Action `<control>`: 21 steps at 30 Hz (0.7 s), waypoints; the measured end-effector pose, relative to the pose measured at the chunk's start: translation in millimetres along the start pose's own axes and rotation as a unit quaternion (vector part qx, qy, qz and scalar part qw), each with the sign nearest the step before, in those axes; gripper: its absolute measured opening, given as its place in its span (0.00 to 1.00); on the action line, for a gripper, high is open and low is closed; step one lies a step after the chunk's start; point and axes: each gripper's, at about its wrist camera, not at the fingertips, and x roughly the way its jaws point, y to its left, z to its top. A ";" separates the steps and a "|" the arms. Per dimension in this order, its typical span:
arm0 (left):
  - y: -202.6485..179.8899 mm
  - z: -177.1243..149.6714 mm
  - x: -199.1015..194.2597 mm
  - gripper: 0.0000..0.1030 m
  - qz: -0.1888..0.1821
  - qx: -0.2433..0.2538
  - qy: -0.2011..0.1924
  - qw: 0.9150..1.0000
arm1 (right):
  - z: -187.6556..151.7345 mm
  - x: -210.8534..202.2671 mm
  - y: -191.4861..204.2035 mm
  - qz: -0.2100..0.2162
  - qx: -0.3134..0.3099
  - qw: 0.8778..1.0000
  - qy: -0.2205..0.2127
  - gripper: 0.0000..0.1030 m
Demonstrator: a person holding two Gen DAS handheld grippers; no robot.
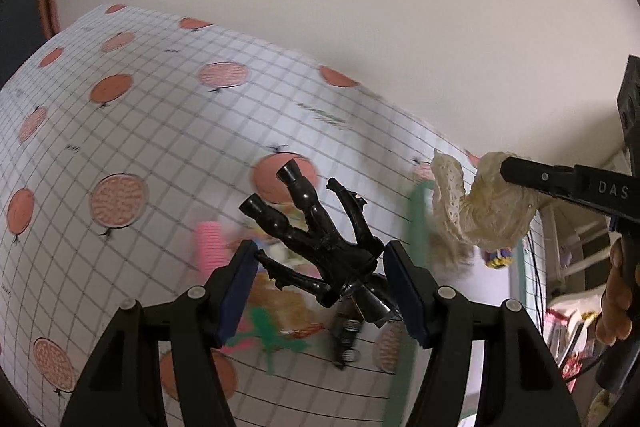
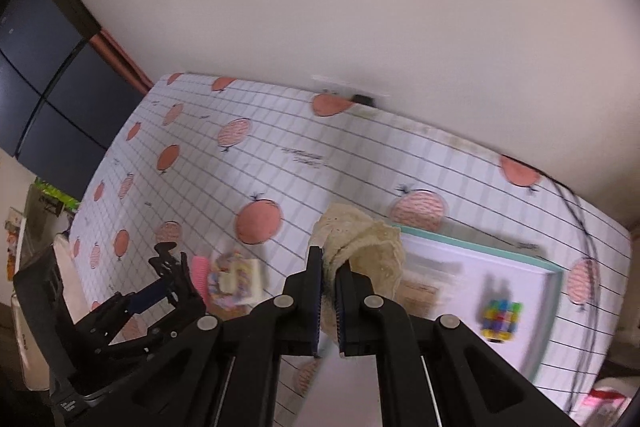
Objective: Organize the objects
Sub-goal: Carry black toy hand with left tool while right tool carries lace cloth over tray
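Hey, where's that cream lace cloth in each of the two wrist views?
Left wrist: cream lace cloth at right, pinched by the right gripper.
Right wrist: cloth at centre, between that gripper's fingers.
Shared landmark: colourful cube.

Orange-dotted grid tablecloth point(image 2: 280, 163), beige wall point(image 2: 320, 7)

Figure toy point(image 1: 316, 227) sits between left gripper point(image 1: 320, 275) fingers, above tablecloth point(image 1: 160, 147). Lace cloth point(image 2: 360, 251) pinched in right gripper point(image 2: 329, 291), to the toy's right. Tray point(image 2: 552, 269) on tablecloth w/ block cube point(image 2: 500, 319) in it (right side); small box point(image 2: 240, 281) lies left of tray.
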 end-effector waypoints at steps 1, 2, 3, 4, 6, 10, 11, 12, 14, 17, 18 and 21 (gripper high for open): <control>-6.9 -1.2 1.2 0.64 -0.003 0.006 0.001 1.000 | -1.3 -4.2 -5.5 -0.005 0.002 1.000 -0.001 0.06; -12.6 -2.6 2.5 0.64 -0.005 0.011 0.002 1.000 | -2.6 -8.2 -11.5 -0.009 0.005 1.000 -0.003 0.06; -20.3 -4.6 4.6 0.64 -0.010 0.019 0.003 1.000 | -3.8 -10.2 -15.5 -0.012 0.008 1.000 -0.004 0.06; -24.9 -6.1 5.6 0.64 -0.013 0.024 0.004 1.000 | -5.4 -13.7 -22.0 -0.017 0.012 1.000 -0.005 0.06; -36.6 -9.4 9.1 0.64 -0.019 0.035 0.007 0.999 | -8.5 -19.9 -33.9 -0.024 0.019 0.999 -0.008 0.06; -62.4 -17.4 17.4 0.64 -0.032 0.063 0.011 0.997 | -15.2 -30.6 -59.9 -0.037 0.039 0.998 -0.013 0.06; -67.8 -19.7 19.7 0.64 -0.035 0.068 0.011 0.997 | -16.9 -32.5 -65.7 -0.041 0.042 0.998 -0.014 0.06; -73.6 -21.0 22.2 0.64 -0.039 0.073 0.012 0.997 | -18.3 -33.9 -71.3 -0.044 0.046 0.998 -0.014 0.06; -84.1 -24.8 28.8 0.64 -0.046 0.082 0.015 0.995 | -21.7 -35.8 -80.9 -0.051 0.052 0.997 -0.014 0.06; -98.8 -32.4 38.2 0.64 -0.051 0.095 0.020 0.994 | -27.5 -37.0 -95.8 -0.057 0.063 0.996 -0.014 0.06; -102.7 -34.5 40.6 0.64 -0.055 0.100 0.021 0.993 | -29.5 -36.7 -100.4 -0.058 0.067 0.996 -0.014 0.06; -113.3 -40.5 45.3 0.64 -0.060 0.115 0.020 0.991 | -36.2 -33.4 -111.6 -0.064 0.075 0.995 -0.012 0.06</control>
